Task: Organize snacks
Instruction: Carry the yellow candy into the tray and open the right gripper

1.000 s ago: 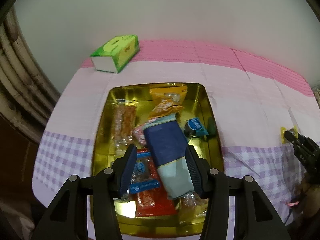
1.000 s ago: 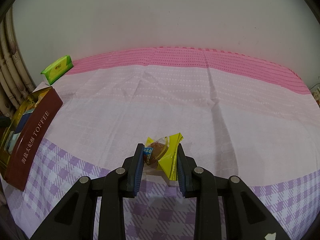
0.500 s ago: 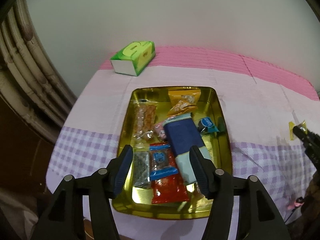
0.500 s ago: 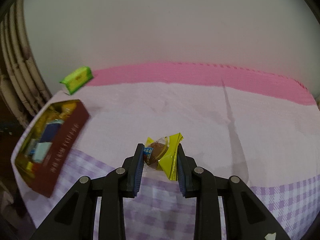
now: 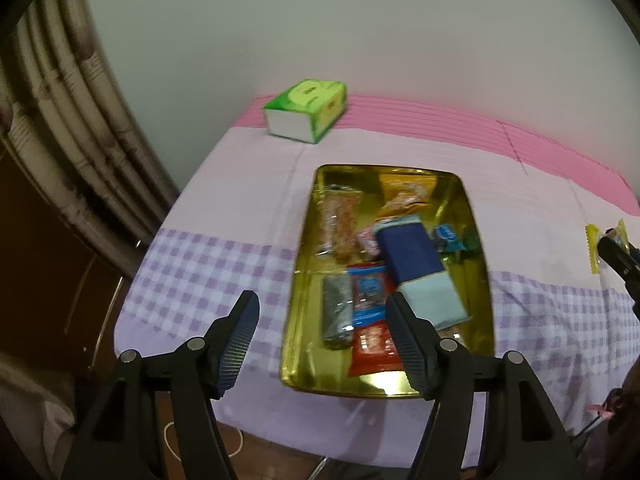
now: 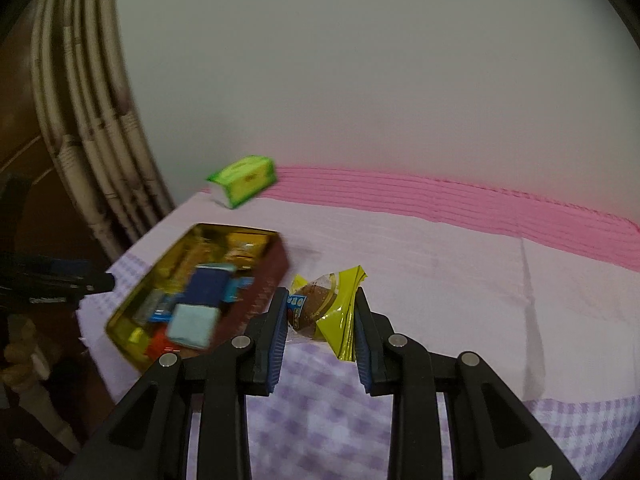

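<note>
A gold tin (image 5: 482,256) with a brown outer wall (image 6: 268,286) lies on the tablecloth and holds several wrapped snacks, among them a dark blue packet (image 5: 412,256). My left gripper (image 5: 322,330) is open and empty, held above the tin's near left edge. My right gripper (image 6: 320,314) is shut on a yellow wrapped snack (image 6: 326,306) and holds it above the cloth, just right of the tin. That snack and the right fingertips also show at the right edge of the left wrist view (image 5: 592,248).
A green tissue box (image 5: 306,110) stands at the back left by the wall, also in the right wrist view (image 6: 244,180). Pipes (image 5: 52,92) and dark wood furniture (image 5: 44,248) lie left of the table. The cloth's left and front edges are near the tin.
My left gripper has pulled back, up and to the left, away from the tin's contents. My right gripper has carried the yellow snack left toward the tin, which now looks closer.
</note>
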### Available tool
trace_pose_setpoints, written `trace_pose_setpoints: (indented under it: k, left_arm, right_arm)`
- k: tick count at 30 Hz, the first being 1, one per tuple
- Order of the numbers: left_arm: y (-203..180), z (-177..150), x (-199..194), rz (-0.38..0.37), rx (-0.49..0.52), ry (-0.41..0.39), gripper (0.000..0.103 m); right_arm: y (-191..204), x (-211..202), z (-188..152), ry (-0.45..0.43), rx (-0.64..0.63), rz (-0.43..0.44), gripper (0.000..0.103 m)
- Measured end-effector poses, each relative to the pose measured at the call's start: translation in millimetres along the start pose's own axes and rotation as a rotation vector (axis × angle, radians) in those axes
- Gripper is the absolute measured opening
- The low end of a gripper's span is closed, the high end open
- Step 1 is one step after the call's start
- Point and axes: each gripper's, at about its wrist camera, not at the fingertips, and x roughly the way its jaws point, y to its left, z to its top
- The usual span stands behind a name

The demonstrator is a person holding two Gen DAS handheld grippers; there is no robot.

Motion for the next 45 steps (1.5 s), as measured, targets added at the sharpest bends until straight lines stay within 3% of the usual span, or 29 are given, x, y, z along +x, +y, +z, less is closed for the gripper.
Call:
trace_pose_setpoints:
  k: [15,27,45]
  left_arm:
    - [42.4,-0.3,17.7,0.04,-0.134,0.022,0.067]
    - [49.6,-0.4,26.8,0.043,-0.151,0.045,0.067]
    - [51.0,-1.0,40.3,0.051,-0.141,0.085,0.067]
  right_arm:
    - [118.2,60.7,5.4,0.134,-0.167,0.227,0.029]
    - [133.4,115.9,16.2,0.211,-0.117,0.268,0.03]
    - [143.1,157.7,26.9,0.246,-0.066,0.234,0.03]
